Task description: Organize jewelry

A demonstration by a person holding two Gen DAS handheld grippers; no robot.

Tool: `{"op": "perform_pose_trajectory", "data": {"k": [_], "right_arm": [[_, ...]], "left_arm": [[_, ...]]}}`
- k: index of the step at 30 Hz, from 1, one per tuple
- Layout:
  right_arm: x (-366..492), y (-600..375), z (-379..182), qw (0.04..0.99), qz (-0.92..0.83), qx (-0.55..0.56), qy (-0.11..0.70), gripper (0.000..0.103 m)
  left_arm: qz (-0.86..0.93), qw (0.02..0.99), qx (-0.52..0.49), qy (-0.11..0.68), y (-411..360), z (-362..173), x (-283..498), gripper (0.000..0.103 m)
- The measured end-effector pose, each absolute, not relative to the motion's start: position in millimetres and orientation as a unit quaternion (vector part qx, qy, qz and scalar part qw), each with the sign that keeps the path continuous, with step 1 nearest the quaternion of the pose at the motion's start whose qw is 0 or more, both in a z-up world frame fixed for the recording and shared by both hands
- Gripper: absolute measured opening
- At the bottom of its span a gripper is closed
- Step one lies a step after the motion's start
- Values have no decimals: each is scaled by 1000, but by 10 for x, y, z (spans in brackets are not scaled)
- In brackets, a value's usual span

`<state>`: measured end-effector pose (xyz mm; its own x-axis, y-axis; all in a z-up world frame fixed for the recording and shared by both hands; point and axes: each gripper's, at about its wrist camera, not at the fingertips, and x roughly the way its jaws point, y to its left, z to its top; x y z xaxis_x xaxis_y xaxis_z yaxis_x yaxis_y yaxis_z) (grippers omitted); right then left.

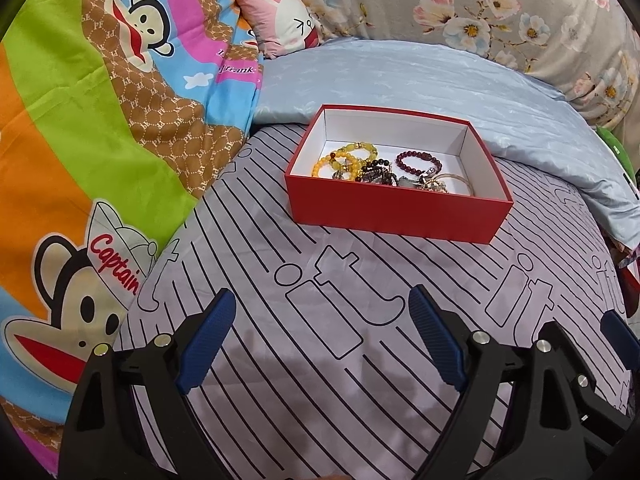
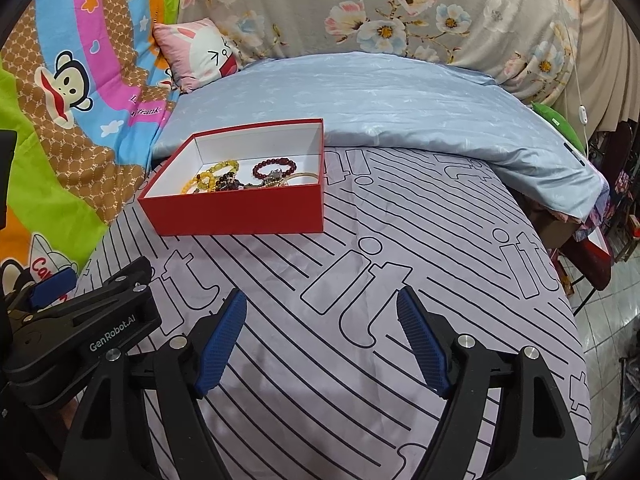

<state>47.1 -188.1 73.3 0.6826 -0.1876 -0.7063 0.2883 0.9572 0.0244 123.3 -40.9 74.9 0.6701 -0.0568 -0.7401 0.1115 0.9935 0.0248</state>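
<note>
Hovering over bed (image 1: 320,360), both tools gaping wide, gripping nothing: left tool (image 1: 320,320), right tool (image 2: 322,316). Eyeing bracelets (image 1: 376,166) in red box (image 1: 400,212) at 12 o'clock (light, slippery, tangling); pinching single bead strand likely easiest.

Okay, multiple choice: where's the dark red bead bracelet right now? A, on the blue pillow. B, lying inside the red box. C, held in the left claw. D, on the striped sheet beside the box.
B: the dark red bead bracelet lies on the white floor of the red box, both claws open and empty.
</note>
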Motion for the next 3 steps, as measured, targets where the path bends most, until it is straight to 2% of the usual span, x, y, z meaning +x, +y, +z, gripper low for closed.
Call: {"op": "perform_pose_trajectory", "data": {"k": [3], "right_arm": [[472,-1890,733,915,-129,70,376,76]], "left_arm": [[-48,915,31,399,-402,748,1224,84]]}}
